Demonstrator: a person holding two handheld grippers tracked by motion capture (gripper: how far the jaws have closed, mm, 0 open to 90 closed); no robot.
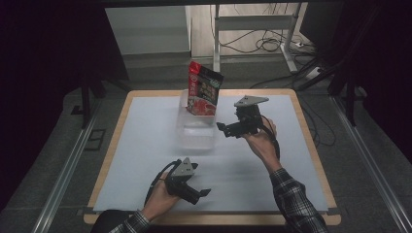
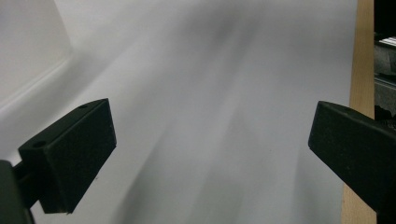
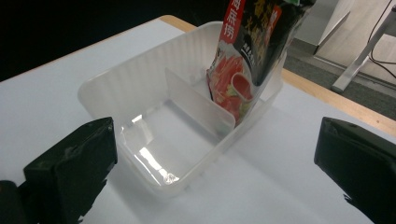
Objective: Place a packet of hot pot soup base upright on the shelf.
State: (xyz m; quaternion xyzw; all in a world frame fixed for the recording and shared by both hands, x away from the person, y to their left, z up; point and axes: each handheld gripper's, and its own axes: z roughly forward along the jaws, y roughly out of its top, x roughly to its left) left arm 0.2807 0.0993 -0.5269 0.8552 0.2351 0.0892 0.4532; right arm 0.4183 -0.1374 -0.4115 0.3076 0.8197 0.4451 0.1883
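two compartments in the clear bin point(image 3: 154, 116), split by a divider point(image 3: 196, 105); snack pouch point(image 3: 252, 51) stands upright in the far one, leaning on the back wall, ahead of your right gripper point(image 3: 210, 172) and slightly toward its right jaw; near compartment empty, sitting straight between the jaws. right jaws are wide apart, nothing between the pads, not touching bin or pouch. left gripper point(image 1: 194, 188) rests low over the bare white mat point(image 2: 224, 93) near you, jaws wide too, holding nothing, well apart from the bin. my read: the pouch is placed and you're clearing off; pull the right gripper straight away from the rim so the right jaw doesn't clip the pouch top; it's top-heavy and would likely tip over the divider. if it needs reseating, pinch it high on the edge, not mid-panel; steady the bin wall with the left.
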